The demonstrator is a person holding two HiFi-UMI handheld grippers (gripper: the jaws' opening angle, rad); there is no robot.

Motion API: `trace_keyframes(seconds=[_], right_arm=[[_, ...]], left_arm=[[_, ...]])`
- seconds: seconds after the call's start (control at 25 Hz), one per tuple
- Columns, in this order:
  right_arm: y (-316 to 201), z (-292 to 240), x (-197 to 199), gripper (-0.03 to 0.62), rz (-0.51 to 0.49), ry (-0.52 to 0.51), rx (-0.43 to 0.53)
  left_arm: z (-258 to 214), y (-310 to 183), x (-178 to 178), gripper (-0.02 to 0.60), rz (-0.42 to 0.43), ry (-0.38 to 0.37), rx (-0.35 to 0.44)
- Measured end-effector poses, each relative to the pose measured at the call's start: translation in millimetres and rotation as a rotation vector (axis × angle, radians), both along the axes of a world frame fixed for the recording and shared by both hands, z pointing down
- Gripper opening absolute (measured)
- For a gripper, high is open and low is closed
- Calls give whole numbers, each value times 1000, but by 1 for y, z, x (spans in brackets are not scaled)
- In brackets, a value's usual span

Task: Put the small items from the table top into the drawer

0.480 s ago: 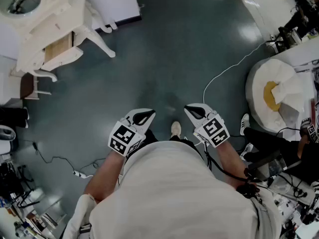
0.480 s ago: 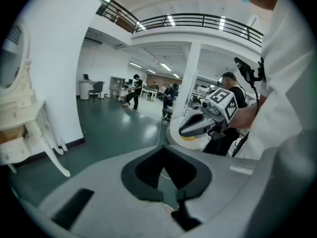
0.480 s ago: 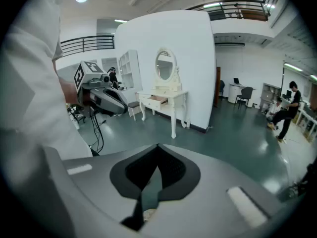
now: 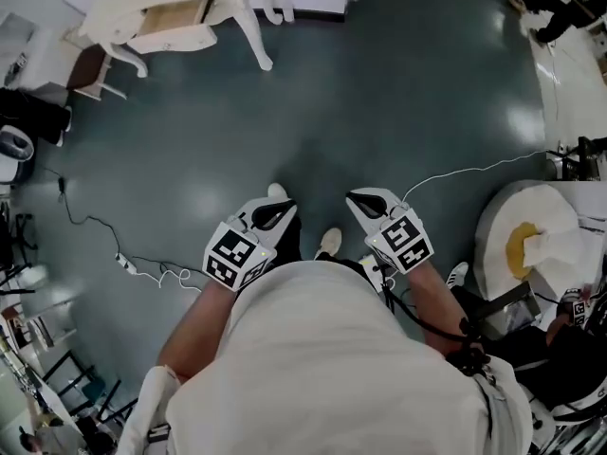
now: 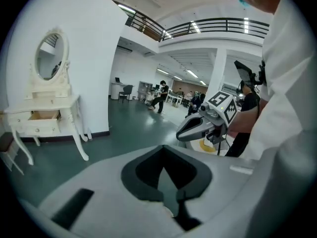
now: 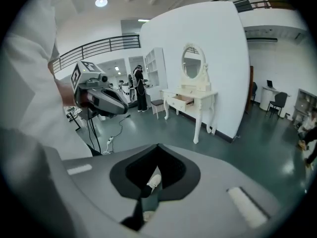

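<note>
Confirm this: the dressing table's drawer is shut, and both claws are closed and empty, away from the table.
Not quite: the drawer of the dressing table is pulled open, as the right gripper view shows. The left claw and right claw are closed, empty and away from it.

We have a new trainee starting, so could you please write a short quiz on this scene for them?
1. True or false: the drawer of the table is open.
2. What does the left gripper hold? A) a small item B) nothing C) a brush
3. Fill in: the right gripper is ___ (open or shut).
Key: 1 true; 2 B, it is shut and empty; 3 shut.
</note>
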State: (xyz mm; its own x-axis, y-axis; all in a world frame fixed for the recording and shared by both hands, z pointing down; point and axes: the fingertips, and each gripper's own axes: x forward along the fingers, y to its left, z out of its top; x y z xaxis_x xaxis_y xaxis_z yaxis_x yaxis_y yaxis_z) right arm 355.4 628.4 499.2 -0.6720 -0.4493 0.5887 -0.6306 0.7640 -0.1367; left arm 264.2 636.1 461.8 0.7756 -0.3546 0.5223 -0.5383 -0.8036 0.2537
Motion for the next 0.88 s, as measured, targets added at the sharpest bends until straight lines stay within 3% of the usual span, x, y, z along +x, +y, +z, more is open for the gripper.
trace_keyframes(seconds=[0.16, 0.36, 0.44, 0.64, 0.88], right_arm=[[-24, 4, -21, 0, -61, 23, -21], [-81, 3, -45, 5, -47, 58, -28], [-115, 0, -62, 58, -49, 70, -26], [-194, -16, -121, 49, -59, 91, -2], [-276, -8, -199, 34, -123, 104, -13]], left_arm=[[5, -23, -13, 2, -16, 33, 2], [4, -85, -35, 2, -5, 60, 15], [-1, -122, -51, 3, -6, 71, 29], [-14, -190, -111, 18, -20, 88, 48], [7, -270, -198, 21, -149, 103, 16]])
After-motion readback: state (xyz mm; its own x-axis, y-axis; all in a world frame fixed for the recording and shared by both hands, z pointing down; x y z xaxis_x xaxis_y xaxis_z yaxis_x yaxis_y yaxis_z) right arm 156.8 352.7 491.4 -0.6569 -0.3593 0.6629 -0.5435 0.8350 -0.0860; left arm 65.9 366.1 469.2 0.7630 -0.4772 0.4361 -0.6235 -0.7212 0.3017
